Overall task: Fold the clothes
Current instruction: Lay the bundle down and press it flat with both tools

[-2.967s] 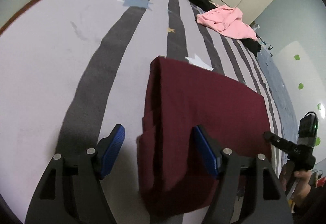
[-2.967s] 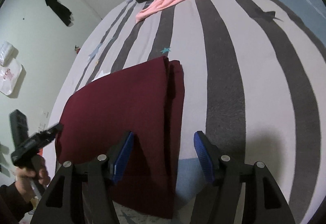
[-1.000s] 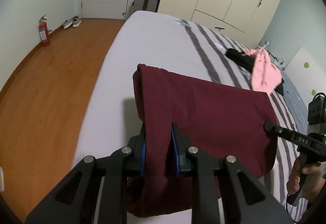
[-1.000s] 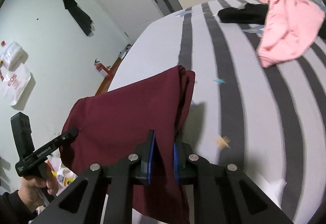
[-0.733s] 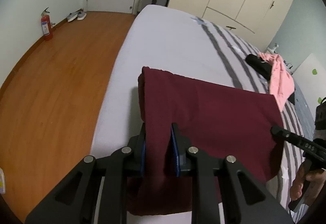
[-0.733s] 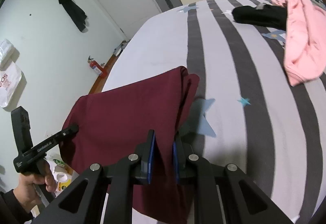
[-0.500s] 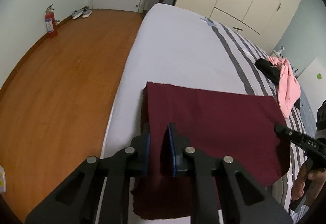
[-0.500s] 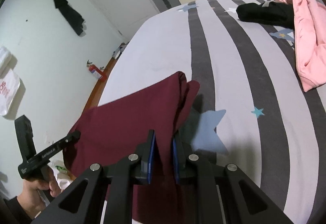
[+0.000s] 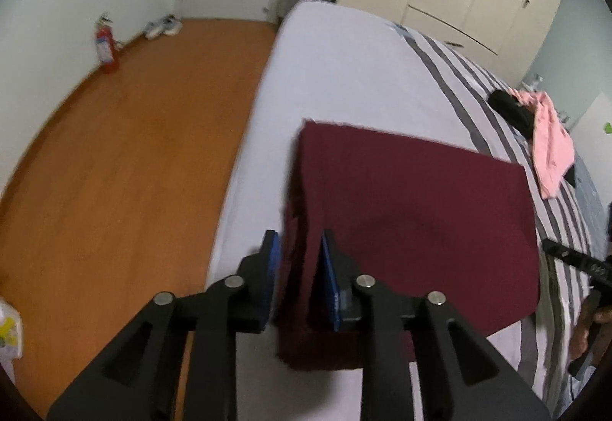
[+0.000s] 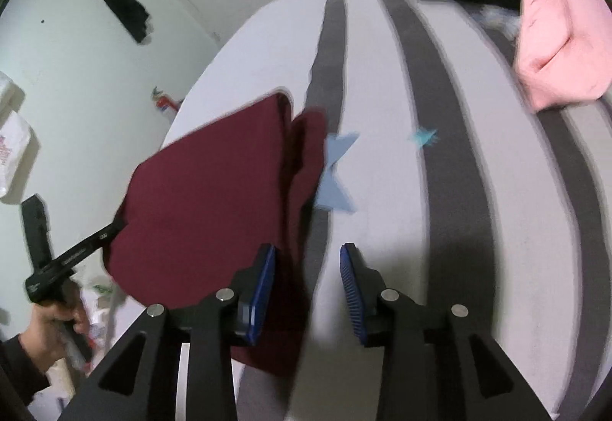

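Matt maroon cloth (image 9: 413, 214); smooth striped sheet (image 10: 459, 160); glossy wood floor (image 9: 126, 160); ribbed blue pads (image 10: 350, 287).

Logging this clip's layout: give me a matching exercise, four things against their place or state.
Things:
1. maroon garment
2. pink garment
3. fire extinguisher
4. right gripper

Places or states:
A. on the wooden floor by the wall
B. folded, at the bed's near edge
C. jaws apart
D. crumpled, at the bed's far end

Pairs: 1-B, 2-D, 3-A, 4-C
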Demonstrator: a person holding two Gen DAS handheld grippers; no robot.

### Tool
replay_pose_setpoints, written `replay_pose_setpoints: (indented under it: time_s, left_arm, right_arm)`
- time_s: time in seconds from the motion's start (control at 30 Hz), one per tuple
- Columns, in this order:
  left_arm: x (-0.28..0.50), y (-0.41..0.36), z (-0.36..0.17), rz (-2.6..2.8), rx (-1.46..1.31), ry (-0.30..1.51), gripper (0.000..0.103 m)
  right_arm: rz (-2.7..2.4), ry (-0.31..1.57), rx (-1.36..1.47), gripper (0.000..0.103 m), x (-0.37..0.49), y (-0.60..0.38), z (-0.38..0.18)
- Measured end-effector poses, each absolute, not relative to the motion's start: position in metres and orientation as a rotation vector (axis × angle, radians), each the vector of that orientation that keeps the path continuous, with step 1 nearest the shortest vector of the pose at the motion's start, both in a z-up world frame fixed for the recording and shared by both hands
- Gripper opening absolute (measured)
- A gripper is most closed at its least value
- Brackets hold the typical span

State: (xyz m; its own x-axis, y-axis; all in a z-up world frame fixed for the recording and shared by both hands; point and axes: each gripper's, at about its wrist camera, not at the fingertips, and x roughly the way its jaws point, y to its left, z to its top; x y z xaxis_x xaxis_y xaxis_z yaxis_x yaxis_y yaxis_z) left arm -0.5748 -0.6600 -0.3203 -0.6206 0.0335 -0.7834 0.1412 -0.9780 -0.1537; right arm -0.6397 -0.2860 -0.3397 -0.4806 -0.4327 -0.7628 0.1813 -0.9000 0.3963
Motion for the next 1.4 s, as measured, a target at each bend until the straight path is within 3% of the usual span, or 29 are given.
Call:
replay_pose_setpoints:
  time_s: [0.1, 0.2, 0.43, 0.6, 0.7, 0.87, 0.97, 1.13, 1.23, 1.4]
  left_arm:
    - [-0.573, -0.649, -0.300, -2.808, 1.226, 0.195, 0.022]
    - [-0.590, -0.635, -0.287, -2.887, 1.191, 0.238, 0.022]
    - [-0.639, -0.622, -0.312, -2.836, 1.248, 0.289, 0.022]
    - [-0.646, -0.632, -0.347, -2.779, 1.303, 0.151, 0.018]
    - [-0.649, -0.632, -0.343, -2.775, 1.309, 0.174, 0.018]
    - [-0.655, -0.631, -0.321, -2.808, 1.209, 0.137, 0.017]
    - [-0.662, -0.635, -0.345, -2.732, 1.334, 0.086, 0.018]
    - [-0.653, -0.649, -0.341, -2.739, 1.265, 0.209, 0.018]
    - [-0.636, -0.660, -0.323, -2.770, 1.183, 0.290, 0.018]
    - [-0.577, -0.619, -0.298, -2.989, 1.179, 0.188, 0.017]
  right_arm:
    - [-2.495, -0.308, 1.256, 0.033, -0.640, -0.287, -0.318]
    - [-2.506, -0.257, 1.200, 0.033, -0.647, -0.313, -0.308]
    - [-2.487, -0.164, 1.193, 0.033, -0.671, -0.372, -0.315]
    - [-2.469, -0.090, 1.277, 0.029, -0.689, -0.378, -0.343]
    - [-2.462, -0.038, 1.270, 0.028, -0.687, -0.379, -0.347]
    - [-2.518, -0.135, 1.264, 0.026, -0.704, -0.360, -0.335]
    - [-2.534, -0.156, 1.317, 0.026, -0.713, -0.350, -0.343]
    - [-2.549, -0.167, 1.325, 0.026, -0.706, -0.338, -0.347]
    - [-2.558, -0.172, 1.260, 0.027, -0.688, -0.334, -0.332]
    - [-2.515, -0.176, 1.115, 0.027, -0.643, -0.340, -0.307]
